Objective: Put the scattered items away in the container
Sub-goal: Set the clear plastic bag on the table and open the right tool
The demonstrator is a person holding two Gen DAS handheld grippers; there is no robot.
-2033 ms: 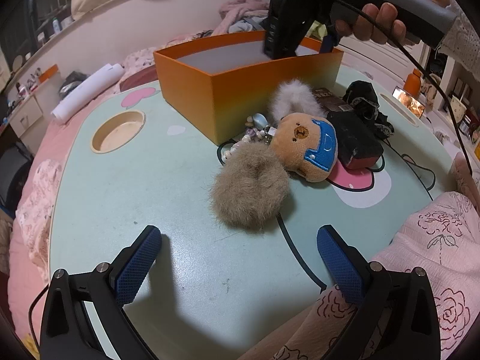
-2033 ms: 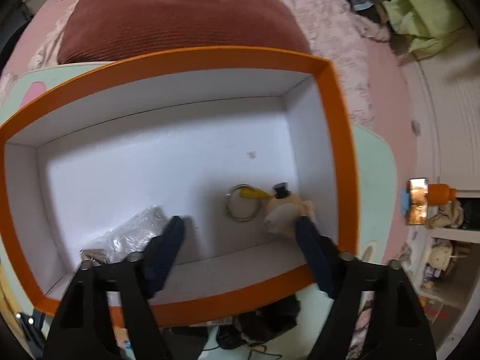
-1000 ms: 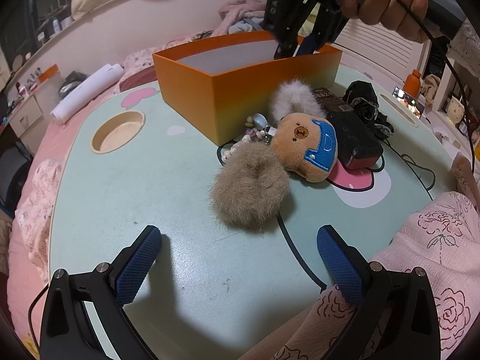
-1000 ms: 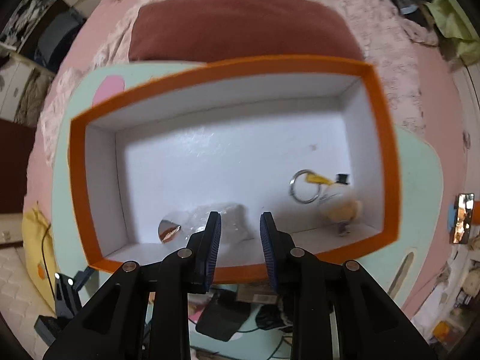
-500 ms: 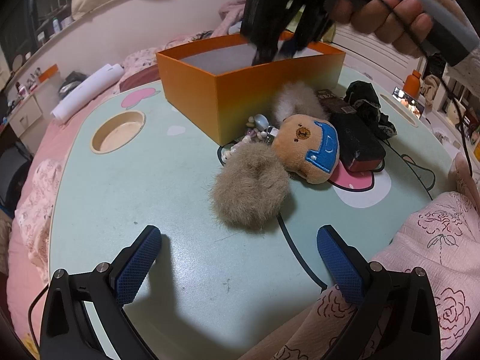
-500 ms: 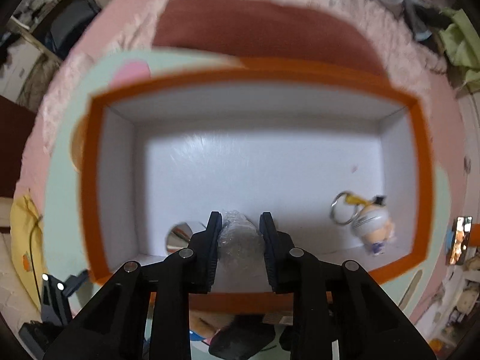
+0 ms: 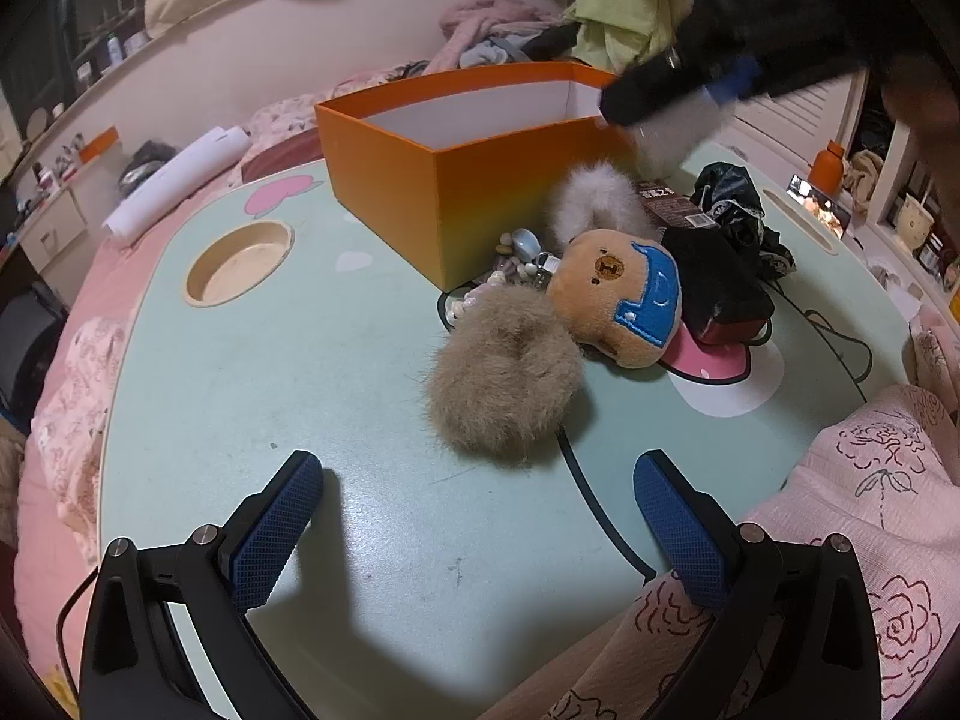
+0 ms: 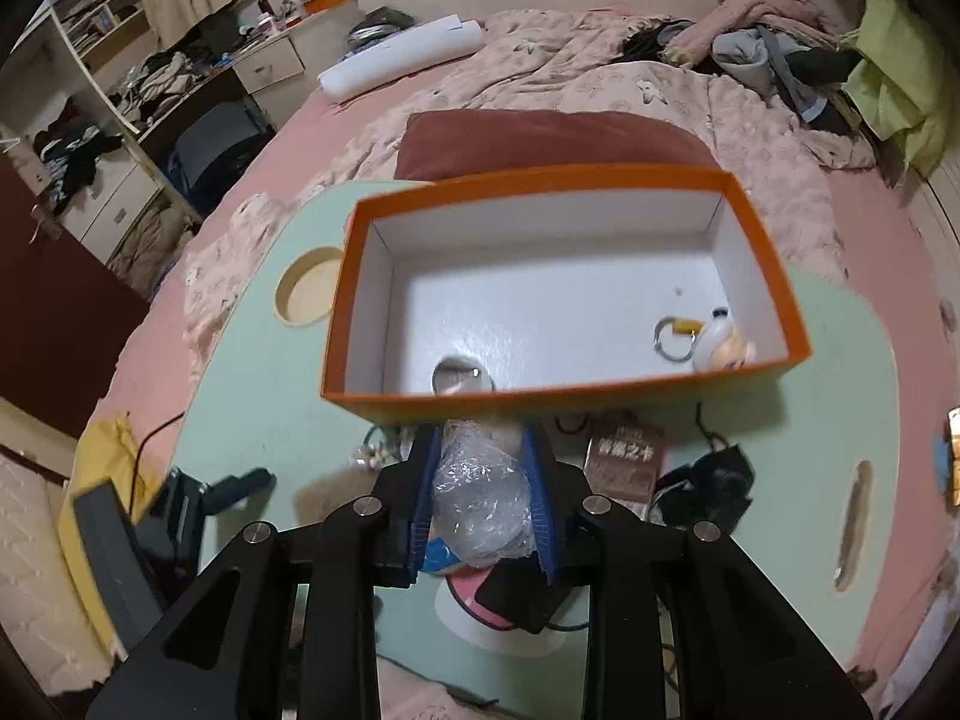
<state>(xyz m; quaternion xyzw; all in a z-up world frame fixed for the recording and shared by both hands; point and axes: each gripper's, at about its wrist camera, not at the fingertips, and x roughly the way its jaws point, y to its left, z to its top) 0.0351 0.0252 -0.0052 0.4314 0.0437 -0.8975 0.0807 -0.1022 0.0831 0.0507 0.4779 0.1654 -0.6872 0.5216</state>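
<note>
- Bed (image 8: 600,96) in pink covers lies beyond the tabletop, with a heap of clothes (image 8: 774,54) at its far right and a white roll (image 8: 402,57) at its far left.
- Tabletop (image 7: 270,372), pale green, has a round recess (image 7: 237,261) at its far left.
- Box (image 8: 564,288), orange outside and white inside, stands open on the far half of the tabletop; a keyring figure (image 8: 717,342) lies in its near right corner and a small shiny piece (image 8: 459,375) against its near wall.
- Right gripper (image 8: 480,480) hangs over the tabletop just near the box; its jaws are opening slightly, yet the pads press a crumpled clear plastic bag (image 8: 480,498) between them. In the left wrist view this gripper is a dark blur at the box's right end.
- Left gripper (image 7: 474,528) hovers low over the near tabletop with its jaws wide apart and nothing between them.
- Scattered things lie close to the box's near right side: a tan fur ball (image 7: 504,372) nearest, a bear plush (image 7: 624,300) touching it, a black pouch (image 7: 720,288) to the right, a pale fur ball (image 7: 594,204) against the box, a black cloth (image 7: 738,210) farther right, a brown packet (image 8: 624,459), and beads (image 7: 516,258) at the box corner.
- Black cord (image 7: 600,510) runs from under the tan fur ball toward the near edge.
</note>
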